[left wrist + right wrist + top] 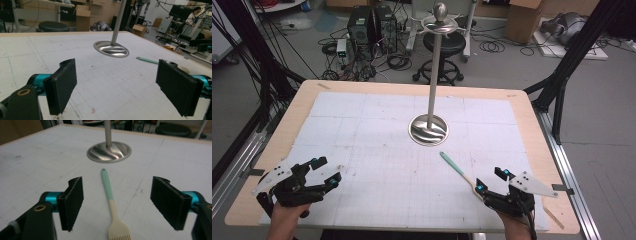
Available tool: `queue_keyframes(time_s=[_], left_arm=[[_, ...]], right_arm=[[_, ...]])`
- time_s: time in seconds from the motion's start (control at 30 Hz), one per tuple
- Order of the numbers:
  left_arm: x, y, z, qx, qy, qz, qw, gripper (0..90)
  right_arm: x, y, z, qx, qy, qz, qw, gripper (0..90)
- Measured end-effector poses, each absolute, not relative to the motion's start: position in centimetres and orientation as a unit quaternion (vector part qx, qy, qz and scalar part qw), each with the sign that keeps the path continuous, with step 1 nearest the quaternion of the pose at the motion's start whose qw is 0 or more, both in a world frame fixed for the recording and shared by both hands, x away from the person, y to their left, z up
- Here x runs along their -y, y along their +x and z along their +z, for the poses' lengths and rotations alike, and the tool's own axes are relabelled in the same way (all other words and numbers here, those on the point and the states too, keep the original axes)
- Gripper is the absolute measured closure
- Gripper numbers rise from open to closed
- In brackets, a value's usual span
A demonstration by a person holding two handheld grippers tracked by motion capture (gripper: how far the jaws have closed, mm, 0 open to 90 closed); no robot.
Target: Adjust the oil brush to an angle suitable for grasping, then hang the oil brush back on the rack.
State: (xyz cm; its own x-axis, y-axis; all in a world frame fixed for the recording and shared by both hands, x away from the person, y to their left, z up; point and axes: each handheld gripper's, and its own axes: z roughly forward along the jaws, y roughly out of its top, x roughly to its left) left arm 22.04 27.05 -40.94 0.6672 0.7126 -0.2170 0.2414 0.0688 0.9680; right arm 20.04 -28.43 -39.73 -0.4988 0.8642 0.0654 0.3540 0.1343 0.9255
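We see a wooden table with a pale rim, its top covered by a white gridded mat bearing faint scuffs and dark specks. Near the middle of the mat stands a metal stand, its round shiny base flat on the sheet and a thin pole rising upright. Just beside the base, toward the near right corner, a brush lies flat, mint handle pointing at the base, cream bristle end nearer us.
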Motion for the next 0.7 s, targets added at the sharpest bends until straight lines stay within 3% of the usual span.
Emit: queue_keyframes(time_s=[0.17,0.7], left_arm=[[-27.28,22.08,-40.99,-0.365,0.655,0.183,0.635,17.8],[-27.11,22.19,-41.16,-0.366,0.665,0.181,0.625,18.4]], right_arm=[[28.41,18.5,-38.88,-0.702,0.395,0.518,0.288,18.9],[28.35,19.09,-39.3,-0.712,0.399,0.508,0.276,17.4]])
